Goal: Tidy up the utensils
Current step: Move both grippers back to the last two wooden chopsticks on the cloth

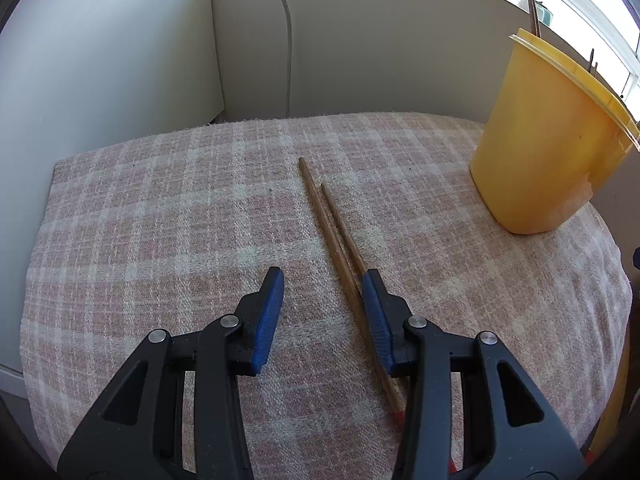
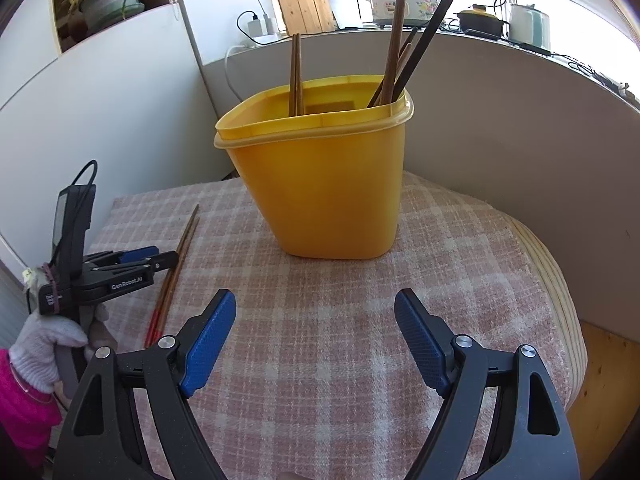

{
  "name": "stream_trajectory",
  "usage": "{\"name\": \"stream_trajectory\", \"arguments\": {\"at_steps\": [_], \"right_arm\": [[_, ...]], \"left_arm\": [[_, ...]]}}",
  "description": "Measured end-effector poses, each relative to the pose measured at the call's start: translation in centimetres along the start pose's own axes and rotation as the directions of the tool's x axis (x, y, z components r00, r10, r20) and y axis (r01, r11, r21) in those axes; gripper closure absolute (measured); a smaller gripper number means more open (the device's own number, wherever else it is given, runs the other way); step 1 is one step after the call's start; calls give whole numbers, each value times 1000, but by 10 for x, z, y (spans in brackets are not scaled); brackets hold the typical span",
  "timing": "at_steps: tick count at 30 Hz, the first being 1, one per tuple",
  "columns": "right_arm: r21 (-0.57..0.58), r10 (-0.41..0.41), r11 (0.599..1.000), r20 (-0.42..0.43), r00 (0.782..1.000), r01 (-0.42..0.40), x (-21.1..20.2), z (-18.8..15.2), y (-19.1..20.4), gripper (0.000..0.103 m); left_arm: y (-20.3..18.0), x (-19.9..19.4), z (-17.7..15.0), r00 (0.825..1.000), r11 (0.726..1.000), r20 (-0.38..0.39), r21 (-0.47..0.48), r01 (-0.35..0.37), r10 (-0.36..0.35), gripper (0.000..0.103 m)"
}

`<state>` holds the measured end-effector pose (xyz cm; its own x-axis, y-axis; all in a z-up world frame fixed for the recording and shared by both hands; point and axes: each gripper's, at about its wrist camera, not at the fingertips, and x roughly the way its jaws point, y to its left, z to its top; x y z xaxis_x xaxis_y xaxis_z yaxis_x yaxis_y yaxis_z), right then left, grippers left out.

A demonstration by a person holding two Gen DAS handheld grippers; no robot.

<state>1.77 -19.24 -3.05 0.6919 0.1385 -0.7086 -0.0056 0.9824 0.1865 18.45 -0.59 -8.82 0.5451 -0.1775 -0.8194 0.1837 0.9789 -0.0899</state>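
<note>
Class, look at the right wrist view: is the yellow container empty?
No, the yellow container holds several chopsticks standing upright inside it.

A pair of chopsticks lay side by side on the cloth, left of the tub. The tub stood on the cloth toward the back, with more chopsticks and utensils upright inside it, before the wall.

2 low, close tool-mounted views, sharing the yellow bin.
</note>
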Motion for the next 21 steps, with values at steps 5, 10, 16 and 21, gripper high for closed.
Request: {"name": "stream_trajectory", "arguments": {"at_steps": [5, 10, 16, 21], "right_arm": [[-24, 39, 999, -29, 999, -40, 4, 3, 9, 22], [-98, 85, 991, -60, 995, -91, 14, 8, 38, 22], [-149, 144, 975, -126, 981, -162, 43, 23, 76, 22], [-154, 178, 965, -217, 960, -214, 78, 34, 101, 35]], "left_arm": [[1, 17, 20, 1000, 1000, -5, 26, 7, -7, 72], [10, 28, 30, 999, 999, -6, -7, 46, -46, 86], [26, 35, 37, 998, 998, -8, -18, 58, -58, 88], [40, 37, 36, 998, 998, -10, -14, 58, -58, 88]]}}
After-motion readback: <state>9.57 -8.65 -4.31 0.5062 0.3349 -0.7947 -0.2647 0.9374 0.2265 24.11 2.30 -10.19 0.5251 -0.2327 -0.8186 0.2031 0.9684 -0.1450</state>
